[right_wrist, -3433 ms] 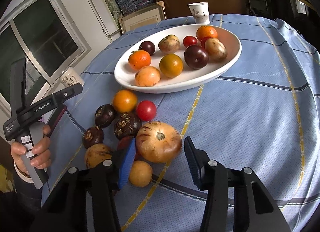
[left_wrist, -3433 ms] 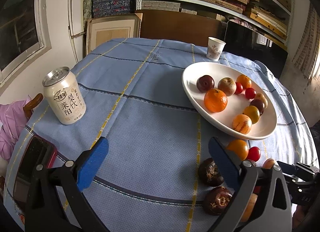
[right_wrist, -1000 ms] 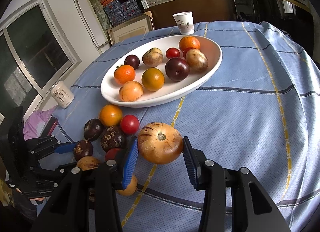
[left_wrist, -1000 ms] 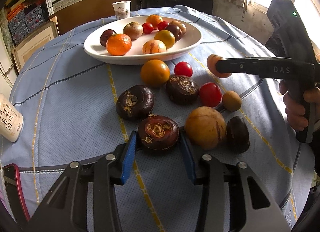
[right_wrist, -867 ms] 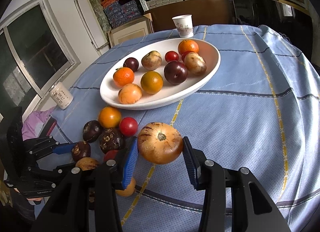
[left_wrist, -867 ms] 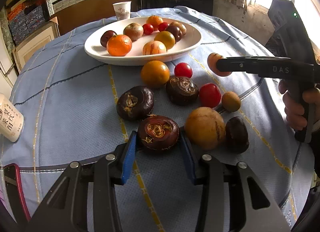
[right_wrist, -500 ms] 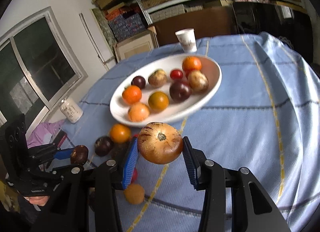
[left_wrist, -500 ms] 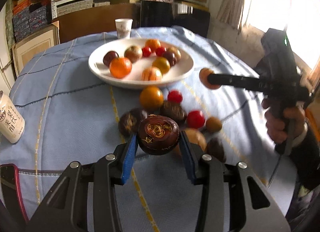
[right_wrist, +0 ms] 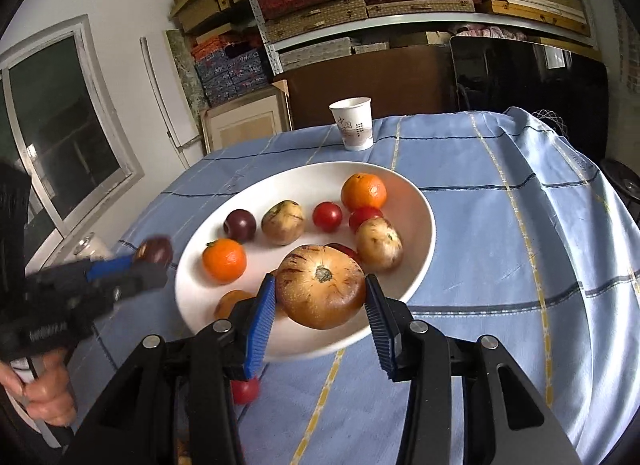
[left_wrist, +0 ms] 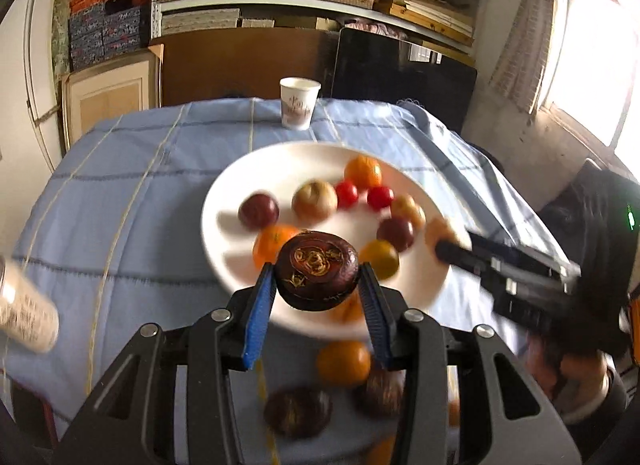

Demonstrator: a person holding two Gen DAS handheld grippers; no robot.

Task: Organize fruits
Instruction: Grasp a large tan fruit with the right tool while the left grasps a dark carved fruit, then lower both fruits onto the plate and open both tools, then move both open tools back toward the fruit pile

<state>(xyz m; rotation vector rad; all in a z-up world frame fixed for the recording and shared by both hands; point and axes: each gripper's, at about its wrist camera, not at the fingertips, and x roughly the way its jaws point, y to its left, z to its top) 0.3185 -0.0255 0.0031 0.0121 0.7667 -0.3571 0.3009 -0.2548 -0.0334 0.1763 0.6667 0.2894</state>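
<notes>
Left gripper (left_wrist: 318,291) clamps a dark brown fruit (left_wrist: 317,275) and right gripper (right_wrist: 320,301) clamps a tan striped fruit (right_wrist: 321,291), both raised above the near rim of the white plate (right_wrist: 420,265) of fruit on the blue tablecloth (right_wrist: 500,233).

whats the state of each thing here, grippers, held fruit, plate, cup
left gripper: shut on dark brown round fruit, lifted
right gripper: shut on large tan striped fruit, lifted over the plate
white oval plate: upright, holding several fruits
white paper cup: upright on blue checked tablecloth
</notes>
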